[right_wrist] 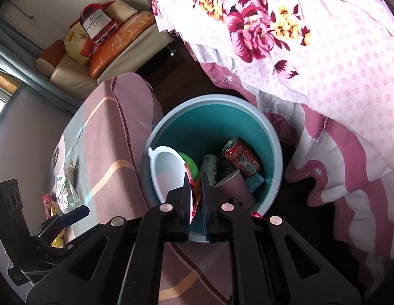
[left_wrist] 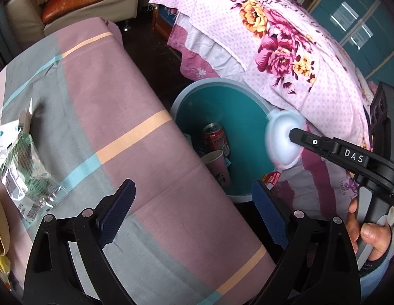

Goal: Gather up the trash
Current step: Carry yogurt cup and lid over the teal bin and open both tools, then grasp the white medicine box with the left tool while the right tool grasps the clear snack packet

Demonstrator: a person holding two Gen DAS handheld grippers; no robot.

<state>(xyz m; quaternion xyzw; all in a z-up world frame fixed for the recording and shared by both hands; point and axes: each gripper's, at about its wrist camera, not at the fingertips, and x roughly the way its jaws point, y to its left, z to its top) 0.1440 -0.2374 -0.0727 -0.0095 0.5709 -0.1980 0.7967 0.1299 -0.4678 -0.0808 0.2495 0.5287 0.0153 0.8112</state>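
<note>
Closest to the lens, the right hand-held gripper [right_wrist: 195, 178] has its jaws parted only a sliver, and the red-edged rim of a white plastic bowl [right_wrist: 166, 170] stands between them; it lies against one pad with a thin gap at the other, so the grip looks released rather than clenched (in the left wrist view the bowl is a blur at the finger ends). The bowl hangs over the near-left inner wall of the teal waste bin [right_wrist: 212, 101], partly below its rim. Already in the bin are a red drink can [right_wrist: 241, 158], a pink paper cup [right_wrist: 235, 185] and something green [right_wrist: 191, 162]. The left hand-held gripper [left_wrist: 194, 188] is spread wide and empty above the edge of the bench [left_wrist: 120, 101], whose striped cloth drops just beside the bin. Clear plastic packets [left_wrist: 21, 157] lie on the bench, well apart from that edge. The bed [left_wrist: 285, 50] with its floral quilt crowds the bin's other side, leaving only a narrow strip of dark floor.
</note>
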